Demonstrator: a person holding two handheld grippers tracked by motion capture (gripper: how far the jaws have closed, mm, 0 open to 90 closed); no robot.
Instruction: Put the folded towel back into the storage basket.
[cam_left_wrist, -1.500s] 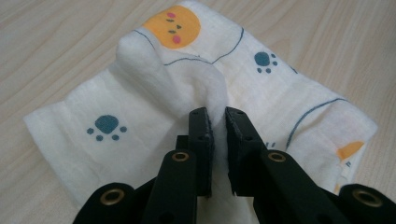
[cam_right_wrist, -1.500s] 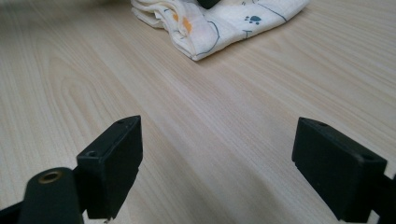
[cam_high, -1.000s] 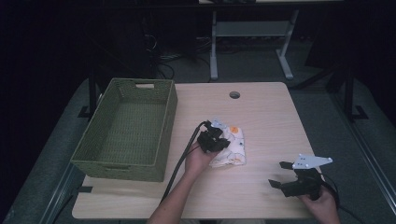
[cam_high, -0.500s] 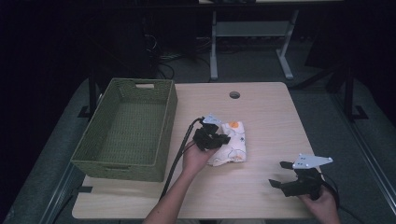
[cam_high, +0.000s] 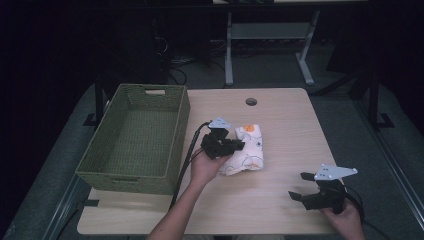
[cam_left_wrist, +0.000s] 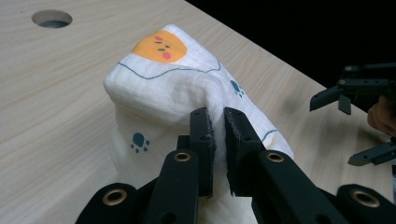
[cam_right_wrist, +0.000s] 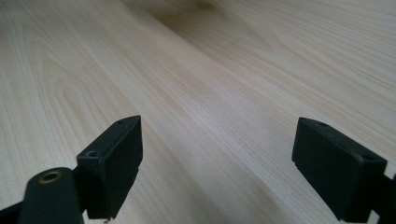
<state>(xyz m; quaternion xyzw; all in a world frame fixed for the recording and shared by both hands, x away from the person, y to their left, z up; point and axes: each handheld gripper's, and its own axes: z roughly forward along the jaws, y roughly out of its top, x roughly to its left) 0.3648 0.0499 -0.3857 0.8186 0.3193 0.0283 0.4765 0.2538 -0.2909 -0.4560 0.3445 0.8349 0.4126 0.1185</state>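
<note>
The white printed cloth (cam_high: 246, 154) sits at the centre of the frame on the wooden table (cam_high: 280, 210), a fold of it pulled up into a peak. There's an orange face print and little blue paw marks on it, no readable writing. The left gripper (cam_left_wrist: 217, 126) is pinching that fold, jaws clamped tight on fabric. Left of centre stands the green woven basket (cam_high: 100, 170), nothing visible inside. Lower right, the right gripper (cam_high: 300, 187) hovers over bare wood, jaws spread wide, grasping nothing.
</note>
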